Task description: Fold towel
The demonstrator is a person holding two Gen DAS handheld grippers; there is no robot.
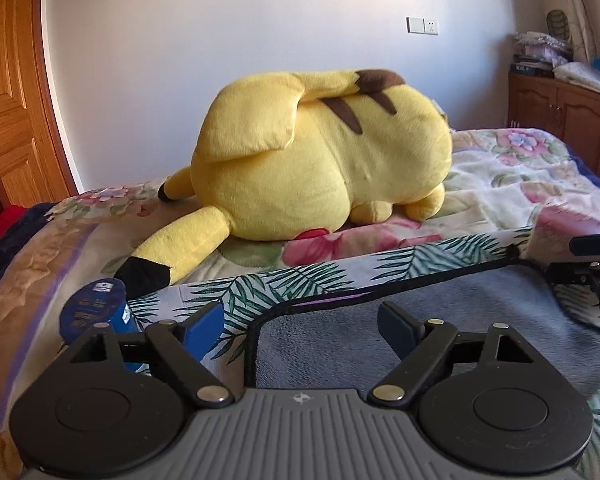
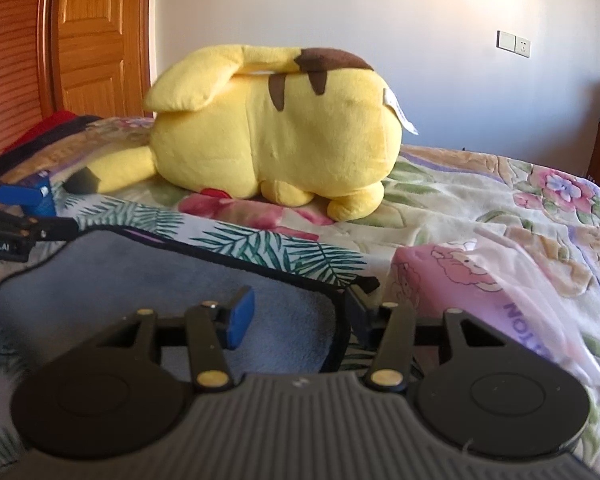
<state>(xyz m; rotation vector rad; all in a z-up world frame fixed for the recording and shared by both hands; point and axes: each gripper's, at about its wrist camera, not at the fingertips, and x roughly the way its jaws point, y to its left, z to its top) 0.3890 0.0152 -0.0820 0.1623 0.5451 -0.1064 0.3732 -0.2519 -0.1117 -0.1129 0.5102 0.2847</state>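
— Two risks I see from my left wrist view. My left gripper point(image 1: 300, 326) stands released, jaws wide, over the left near corner of the towel point(image 1: 440, 320). If I close too shallow, I pinch only the black hem and it slips; too deep, and I catch the leaf-print cloth point(image 1: 260, 284) below.

— And the towel itself?

— Grey-blue, fluffy, black edging, lying flat on the bed near the yellow plush toy point(image 1: 320, 152).

— From the right wrist view?

— My right gripper point(image 2: 300, 316) is also released, jaws straddling the right near corner of the towel point(image 2: 120, 280). The pink bag point(image 2: 480, 280) just beside may snag.
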